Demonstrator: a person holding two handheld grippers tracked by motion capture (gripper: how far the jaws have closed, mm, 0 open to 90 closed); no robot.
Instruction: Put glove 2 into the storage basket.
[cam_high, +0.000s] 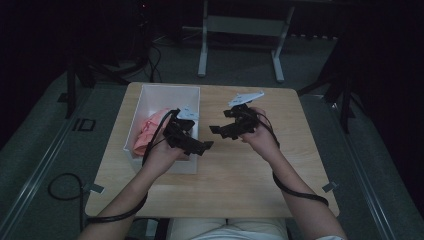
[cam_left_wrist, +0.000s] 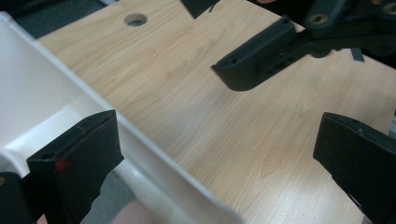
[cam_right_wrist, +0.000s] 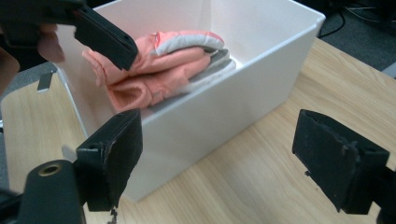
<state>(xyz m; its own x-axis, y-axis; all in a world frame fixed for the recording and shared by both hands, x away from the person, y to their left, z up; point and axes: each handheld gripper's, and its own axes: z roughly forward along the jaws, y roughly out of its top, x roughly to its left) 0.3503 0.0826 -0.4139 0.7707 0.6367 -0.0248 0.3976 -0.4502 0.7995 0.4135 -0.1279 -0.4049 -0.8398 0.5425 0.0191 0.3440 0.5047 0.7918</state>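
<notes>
A: Where's the garment?
B: Pink garment (cam_right_wrist: 159, 70) lies folded inside the white bin (cam_high: 150, 95), at the bin's near half in the high view. A grey-white part of it shows on top in the right gripper view. Nothing touches it.

A: Bin position?
B: On the left part of the bench (cam_high: 240, 170), reaching the far edge.

A: Left gripper?
B: Left gripper (cam_high: 197, 146) hangs over the bin's right wall, near the front corner. Jaws spread wide, holding nothing. In its own view one jaw sits over the bin side, the other over bare bench.

A: Right gripper?
B: Right gripper (cam_high: 220, 131) is above the bench, just right of the bin, pointing toward the left gripper. Jaws also spread, empty. Its own view looks across the bin wall at the garment.

A: Contact between the two?
B: None; tips are near each other but apart.
</notes>
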